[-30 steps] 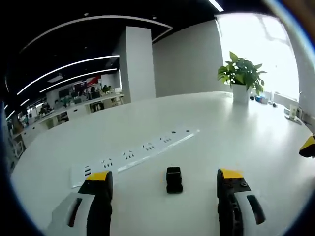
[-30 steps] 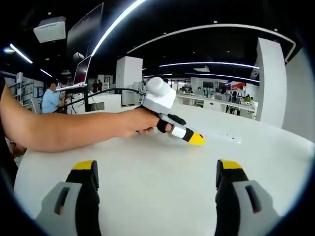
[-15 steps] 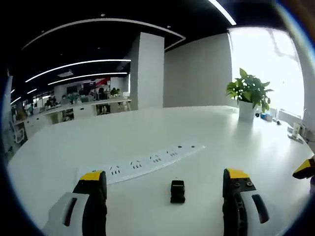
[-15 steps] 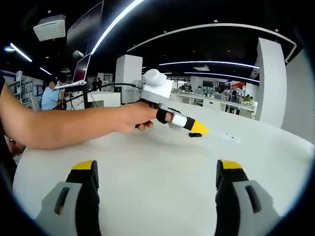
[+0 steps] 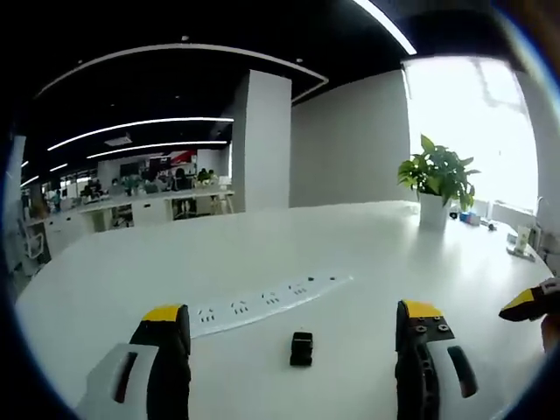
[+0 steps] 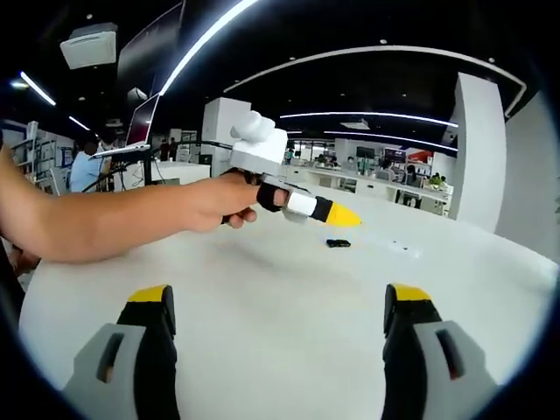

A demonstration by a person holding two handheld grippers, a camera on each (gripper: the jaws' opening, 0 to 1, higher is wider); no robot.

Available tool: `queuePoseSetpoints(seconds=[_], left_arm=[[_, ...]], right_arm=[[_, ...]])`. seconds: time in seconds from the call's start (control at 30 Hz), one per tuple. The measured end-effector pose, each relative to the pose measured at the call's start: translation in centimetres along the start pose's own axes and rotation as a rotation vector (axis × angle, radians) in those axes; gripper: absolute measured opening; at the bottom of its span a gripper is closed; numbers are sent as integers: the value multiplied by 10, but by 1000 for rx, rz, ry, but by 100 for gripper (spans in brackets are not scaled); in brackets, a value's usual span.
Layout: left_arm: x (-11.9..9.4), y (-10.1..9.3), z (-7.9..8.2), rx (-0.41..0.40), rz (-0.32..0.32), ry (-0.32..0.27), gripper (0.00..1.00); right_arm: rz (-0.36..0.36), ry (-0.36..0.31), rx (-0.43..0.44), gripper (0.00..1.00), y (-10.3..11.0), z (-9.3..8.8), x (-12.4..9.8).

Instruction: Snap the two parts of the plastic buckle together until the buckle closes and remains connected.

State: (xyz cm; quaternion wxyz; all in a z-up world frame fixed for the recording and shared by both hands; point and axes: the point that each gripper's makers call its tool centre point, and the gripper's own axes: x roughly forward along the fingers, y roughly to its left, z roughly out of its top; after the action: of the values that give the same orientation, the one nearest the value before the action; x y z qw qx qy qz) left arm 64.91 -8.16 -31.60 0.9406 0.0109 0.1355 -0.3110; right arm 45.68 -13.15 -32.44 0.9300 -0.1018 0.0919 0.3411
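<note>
My left tongs (image 5: 291, 350) stood wide apart with nothing between them; the black buckle (image 5: 301, 347) lay on the white surface (image 5: 367, 254) just ahead, between the two jaws and untouched; a white power strip (image 5: 271, 299) lay beyond the buckle; a potted plant (image 5: 436, 179) stood well past the buckle, to its right; my right tongs (image 6: 282, 346) were likewise wide and held nothing; in the right gripper view my hand (image 6: 223, 199) held the left tongs above the surface, near the buckle (image 6: 338, 242).
</note>
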Motion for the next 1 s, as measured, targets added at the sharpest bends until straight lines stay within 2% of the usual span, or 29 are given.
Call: queuePoseSetpoints(seconds=[0.03, 0.17, 0.27, 0.37, 0.47, 0.6, 1.0], left_arm=[[-2, 1, -4, 22, 6, 20, 99], [-8, 3, -9, 12, 7, 30, 99], [-15, 4, -10, 3, 6, 16, 99], [-26, 3, -8, 3, 15, -16, 86], [-31, -1, -9, 12, 16, -29, 95], [-39, -4, -17, 18, 15, -12, 99], [-64, -1, -24, -2, 18, -4, 99]], right_arm=[[-1, 0, 0, 100, -1, 0, 0], [-4, 12, -13, 100, -3, -3, 1], [-7, 15, -20, 100, -4, -3, 1], [-11, 12, -25, 100, -7, -2, 0], [-11, 9, -27, 100, -8, -1, 0], [-8, 10, -34, 100, -7, -1, 0], [-12, 7, -43, 99, -8, -3, -2]])
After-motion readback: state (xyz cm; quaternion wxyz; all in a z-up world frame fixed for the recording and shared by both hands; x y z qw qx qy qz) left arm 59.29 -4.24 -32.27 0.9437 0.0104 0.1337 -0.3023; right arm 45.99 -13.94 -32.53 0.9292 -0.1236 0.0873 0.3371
